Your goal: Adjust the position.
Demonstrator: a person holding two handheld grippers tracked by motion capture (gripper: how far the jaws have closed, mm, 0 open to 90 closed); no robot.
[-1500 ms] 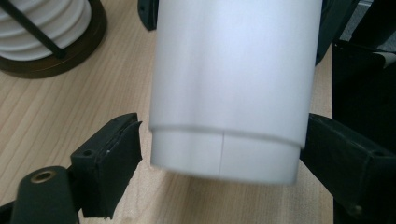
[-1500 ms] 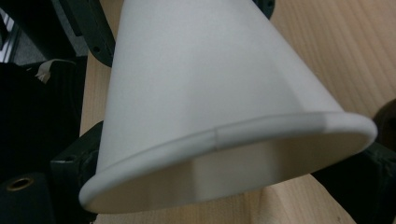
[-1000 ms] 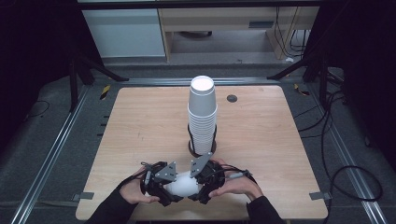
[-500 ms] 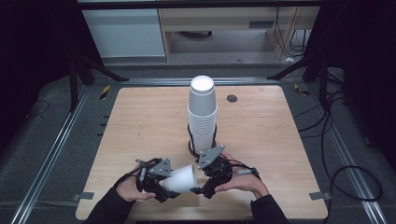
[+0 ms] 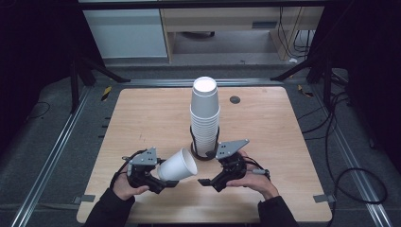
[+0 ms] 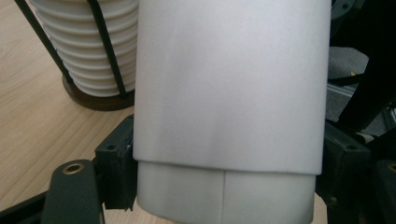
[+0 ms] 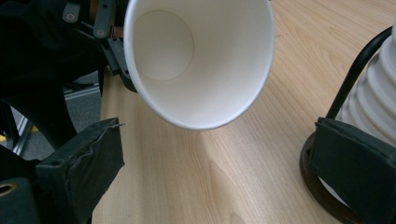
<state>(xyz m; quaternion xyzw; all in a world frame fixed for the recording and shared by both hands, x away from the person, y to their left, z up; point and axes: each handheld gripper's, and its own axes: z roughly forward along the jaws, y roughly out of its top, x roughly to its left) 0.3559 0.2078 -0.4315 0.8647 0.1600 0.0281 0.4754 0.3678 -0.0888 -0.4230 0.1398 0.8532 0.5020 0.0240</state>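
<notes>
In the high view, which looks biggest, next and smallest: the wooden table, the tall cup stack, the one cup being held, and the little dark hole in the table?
1. Wooden table, by far the biggest.
2. Cup stack.
3. Single cup held in the left gripper; being nearer the camera may make it look a little larger.
4. Dark hole, smallest.

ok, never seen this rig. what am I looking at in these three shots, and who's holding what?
No robot arm here: a person holds a hand-held two-jaw tool in each hand. The high view looks down on a wooden table. The other two pictures come from cameras riding on each tool, looking along its black jaws. On the table stands a stack of white paper cups in a black wire holder. The left gripper clamps a single paper cup, lying on its side, mouth toward the right gripper. That one's jaws stand open with nothing between them, just short of the cup's rim.
</notes>
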